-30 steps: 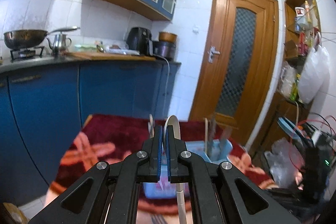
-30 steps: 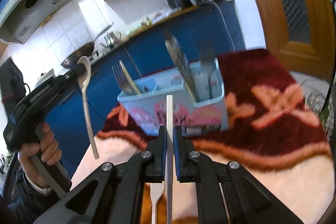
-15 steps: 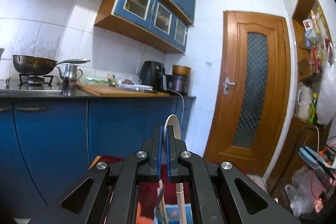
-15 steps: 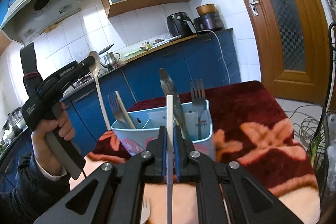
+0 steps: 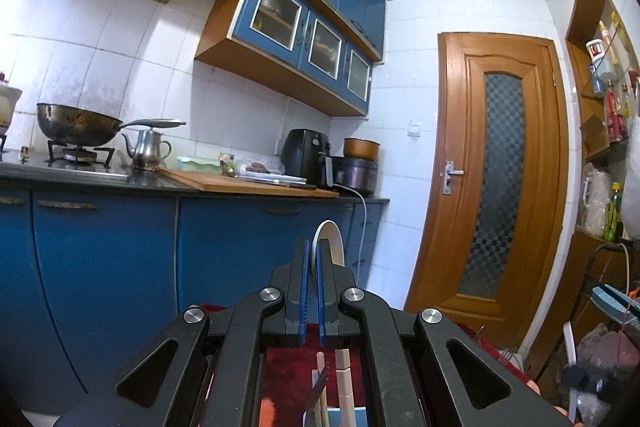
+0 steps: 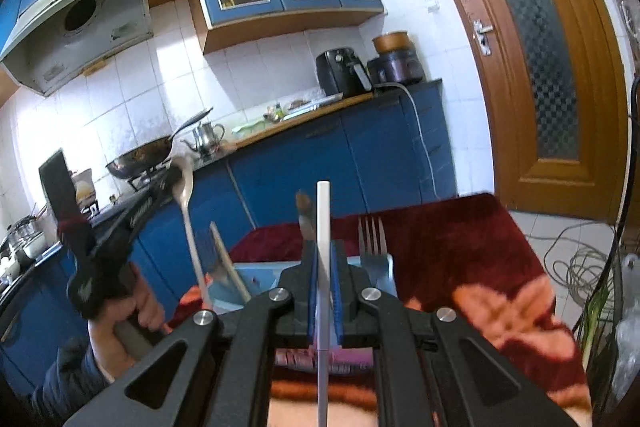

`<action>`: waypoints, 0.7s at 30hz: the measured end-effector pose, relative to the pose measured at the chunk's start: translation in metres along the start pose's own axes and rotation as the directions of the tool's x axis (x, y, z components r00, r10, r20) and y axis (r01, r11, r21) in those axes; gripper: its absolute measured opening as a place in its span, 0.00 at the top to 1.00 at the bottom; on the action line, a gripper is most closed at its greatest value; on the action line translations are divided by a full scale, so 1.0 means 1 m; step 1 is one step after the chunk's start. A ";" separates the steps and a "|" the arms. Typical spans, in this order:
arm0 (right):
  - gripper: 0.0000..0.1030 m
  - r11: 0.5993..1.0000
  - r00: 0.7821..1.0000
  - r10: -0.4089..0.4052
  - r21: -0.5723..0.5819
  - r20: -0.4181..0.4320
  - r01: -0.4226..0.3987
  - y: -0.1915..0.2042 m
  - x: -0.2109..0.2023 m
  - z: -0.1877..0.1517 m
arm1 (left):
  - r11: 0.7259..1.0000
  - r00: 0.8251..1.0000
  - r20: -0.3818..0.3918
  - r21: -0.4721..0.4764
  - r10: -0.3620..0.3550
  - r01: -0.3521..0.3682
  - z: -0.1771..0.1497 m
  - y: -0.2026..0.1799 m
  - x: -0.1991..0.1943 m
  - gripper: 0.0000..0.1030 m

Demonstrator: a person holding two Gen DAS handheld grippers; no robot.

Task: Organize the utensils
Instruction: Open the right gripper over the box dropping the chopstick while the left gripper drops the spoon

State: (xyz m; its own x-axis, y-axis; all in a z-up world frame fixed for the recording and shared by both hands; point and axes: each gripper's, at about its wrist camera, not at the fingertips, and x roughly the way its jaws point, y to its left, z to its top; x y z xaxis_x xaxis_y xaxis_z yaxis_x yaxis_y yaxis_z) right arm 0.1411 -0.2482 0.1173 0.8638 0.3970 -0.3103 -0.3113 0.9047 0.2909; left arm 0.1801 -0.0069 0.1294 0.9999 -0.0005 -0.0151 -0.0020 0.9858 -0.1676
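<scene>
My left gripper point(image 5: 312, 247) is shut on a cream spoon point(image 5: 329, 239), bowl up, handle hanging down. In the right wrist view the left gripper point(image 6: 174, 177) holds that spoon point(image 6: 191, 223) over the left end of a light blue utensil caddy point(image 6: 260, 277). The caddy holds a fork point(image 6: 372, 239), a dark utensil point(image 6: 304, 213) and wooden chopsticks point(image 6: 230, 265). My right gripper point(image 6: 323, 247) is shut on a thin white utensil handle point(image 6: 323, 219), upright, just in front of the caddy.
The caddy stands on a table with a dark red patterned cloth point(image 6: 460, 247). Blue kitchen cabinets point(image 5: 100, 259) and a counter with wok and kettle lie behind. A wooden door point(image 5: 496, 179) is at the right. Cables and bags point(image 6: 580, 259) lie on the floor at the right.
My left gripper has tilted upward with the spoon, so the table and caddy dropped out of its view. My right gripper has tipped up and come closer to the caddy.
</scene>
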 end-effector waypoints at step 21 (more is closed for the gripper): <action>0.92 0.987 0.979 -0.118 -0.088 0.164 0.134 0.001 0.070 0.008 | 0.999 1.000 -0.019 0.044 -0.023 0.024 -0.031 -0.018 0.017 0.97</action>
State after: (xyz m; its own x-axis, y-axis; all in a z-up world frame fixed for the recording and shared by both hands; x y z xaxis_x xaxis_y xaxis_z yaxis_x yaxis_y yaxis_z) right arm 0.2043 -0.2211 0.1033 0.9478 0.2562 -0.1898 -0.2262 0.9598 0.1659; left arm 0.1968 -0.0299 0.1013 0.9992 -0.0266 -0.0302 0.0226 0.9919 -0.1246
